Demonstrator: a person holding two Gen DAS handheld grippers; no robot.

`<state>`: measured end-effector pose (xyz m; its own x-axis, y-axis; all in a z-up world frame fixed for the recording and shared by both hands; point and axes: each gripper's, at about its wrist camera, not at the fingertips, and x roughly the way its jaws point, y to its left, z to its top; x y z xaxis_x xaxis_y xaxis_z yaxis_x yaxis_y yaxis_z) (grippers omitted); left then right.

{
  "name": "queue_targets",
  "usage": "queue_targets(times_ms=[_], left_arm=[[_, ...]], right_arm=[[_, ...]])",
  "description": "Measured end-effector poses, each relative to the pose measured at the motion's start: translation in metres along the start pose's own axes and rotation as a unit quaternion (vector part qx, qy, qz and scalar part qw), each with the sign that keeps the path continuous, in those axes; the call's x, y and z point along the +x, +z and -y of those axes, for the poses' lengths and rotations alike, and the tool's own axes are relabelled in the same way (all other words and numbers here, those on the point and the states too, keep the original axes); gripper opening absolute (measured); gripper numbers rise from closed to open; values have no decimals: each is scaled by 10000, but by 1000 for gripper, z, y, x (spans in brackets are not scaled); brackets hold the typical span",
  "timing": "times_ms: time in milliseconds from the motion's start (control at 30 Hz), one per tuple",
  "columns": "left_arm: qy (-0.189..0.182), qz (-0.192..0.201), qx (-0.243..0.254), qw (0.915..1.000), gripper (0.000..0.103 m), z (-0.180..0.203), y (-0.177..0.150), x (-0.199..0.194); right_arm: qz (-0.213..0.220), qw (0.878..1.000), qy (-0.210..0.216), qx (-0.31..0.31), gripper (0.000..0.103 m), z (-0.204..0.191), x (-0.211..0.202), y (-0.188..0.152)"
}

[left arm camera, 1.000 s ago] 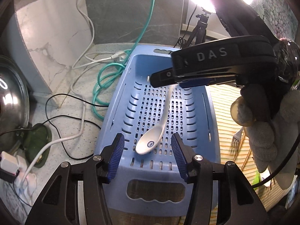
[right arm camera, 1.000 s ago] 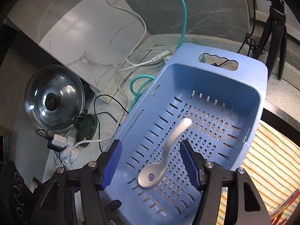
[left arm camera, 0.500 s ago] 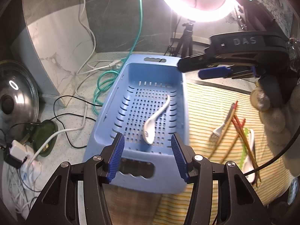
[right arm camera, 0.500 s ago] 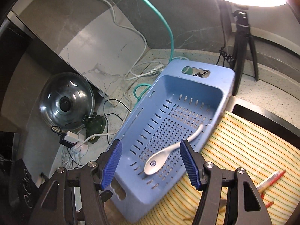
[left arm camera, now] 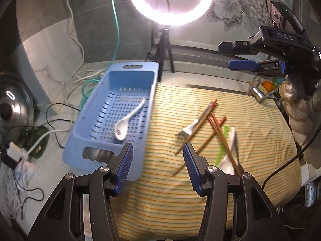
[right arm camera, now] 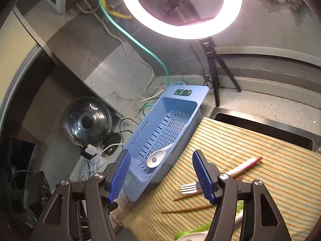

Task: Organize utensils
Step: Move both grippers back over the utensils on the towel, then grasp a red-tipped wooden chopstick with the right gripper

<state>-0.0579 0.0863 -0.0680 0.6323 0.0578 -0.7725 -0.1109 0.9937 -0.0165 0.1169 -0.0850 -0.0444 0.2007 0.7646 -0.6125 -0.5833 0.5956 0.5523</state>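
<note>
A white ceramic spoon (left arm camera: 128, 120) lies in the blue perforated basket (left arm camera: 94, 152), also seen in the right wrist view (right arm camera: 158, 157) in the basket (right arm camera: 172, 100). On the striped cloth (left arm camera: 250, 120) lie a white fork (left arm camera: 186, 131), several red and brown chopsticks (left arm camera: 216, 128), a green stick (left arm camera: 221, 146) and a second white spoon (left arm camera: 227, 160). My left gripper (left arm camera: 157, 165) is open and empty above the cloth's near edge. My right gripper (right arm camera: 160, 175) is open and empty, raised above the cloth; it shows in the left wrist view (left arm camera: 240, 65) at upper right.
A ring light (left arm camera: 170, 2) on a tripod stands behind the basket. A steel pot lid (left arm camera: 12, 102), cables and a power strip (left arm camera: 14, 154) lie left of it. A green hose (left arm camera: 115, 30) hangs down the wall. A sink edge (right arm camera: 260, 128) borders the cloth.
Both grippers have pulled back and up from the basket, leaving the white spoon lying in it. The view has shifted right, so the cloth with its utensils now shows.
</note>
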Motion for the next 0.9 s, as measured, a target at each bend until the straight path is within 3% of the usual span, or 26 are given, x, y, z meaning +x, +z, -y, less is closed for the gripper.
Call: queue_targets(times_ms=[200,400,600,767,900], left_arm=[[-265,-206,33,9994,51,28,-17,5],[-587,-403,91,9974,51,48,-26,17],[-907,-559,144,9942,51,62,-24,31],[-1246,-774,192,9890,50,74,-15,49],[-1509,-957,304,9834,36,87,-5,67]], right_arm=[[-184,9993,-324,63,63,31,-28,-22],[-420,9962,-552,532,63,73,-37,-54],[-594,9903,-452,1169,62,104,-31,-81],[-699,9895,-329,1224,48,107,-19,-83],[-896,9897,-318,1069,36,101,1,-82]])
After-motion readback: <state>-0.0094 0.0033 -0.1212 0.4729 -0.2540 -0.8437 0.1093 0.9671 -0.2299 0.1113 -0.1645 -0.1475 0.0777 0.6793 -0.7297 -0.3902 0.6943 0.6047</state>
